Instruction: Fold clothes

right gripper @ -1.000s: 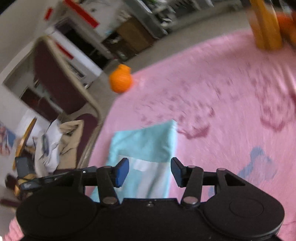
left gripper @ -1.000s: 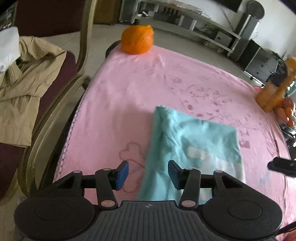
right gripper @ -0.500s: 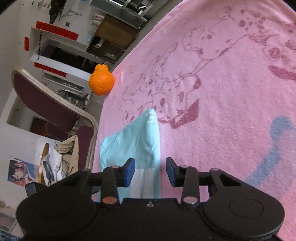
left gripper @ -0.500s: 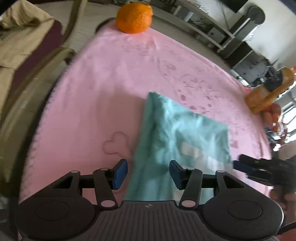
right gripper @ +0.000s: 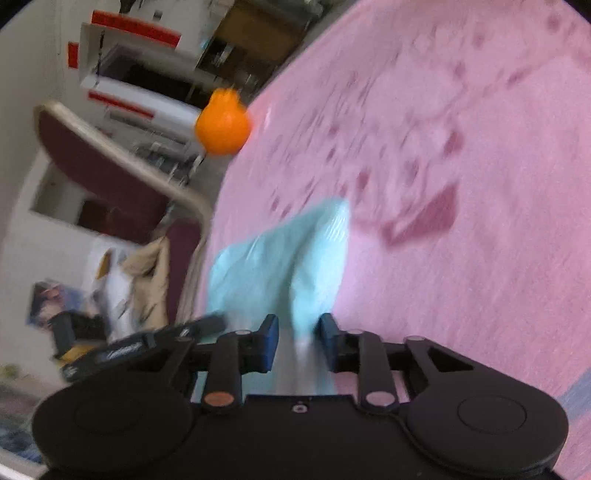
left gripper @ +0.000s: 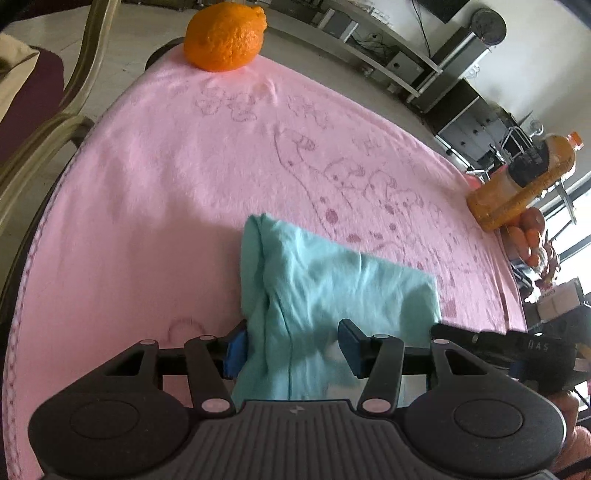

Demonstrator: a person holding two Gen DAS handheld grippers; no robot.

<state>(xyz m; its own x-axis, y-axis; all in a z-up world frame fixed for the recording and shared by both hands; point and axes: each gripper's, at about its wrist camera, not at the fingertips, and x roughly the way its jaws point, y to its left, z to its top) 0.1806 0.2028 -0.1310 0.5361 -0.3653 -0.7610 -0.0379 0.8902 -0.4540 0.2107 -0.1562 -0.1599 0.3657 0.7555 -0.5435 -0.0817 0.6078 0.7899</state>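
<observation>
A folded light-blue garment [left gripper: 332, 288] lies on the pink blanket [left gripper: 166, 184] that covers the table. My left gripper [left gripper: 291, 345] is open low over the garment's near left part, its left pad at the cloth's edge and its right pad above the cloth. In the right wrist view, which is blurred, the light-blue garment [right gripper: 277, 258] rises in a ridge between the fingers of my right gripper [right gripper: 299, 332]. Its jaws are closing with the cloth between them, a narrow gap still showing. The right gripper [left gripper: 498, 343] also shows at the garment's right corner.
A large orange fruit [left gripper: 225, 35] sits at the blanket's far edge. An orange drink bottle [left gripper: 524, 181] and small oranges [left gripper: 528, 236] stand at the right edge. A maroon chair [left gripper: 44, 122] is on the left, with a beige garment [right gripper: 147, 280] on its seat.
Both grippers have come down and forward onto the garment. The right gripper's jaws have narrowed around the cloth's right edge. The left gripper's width is unchanged.
</observation>
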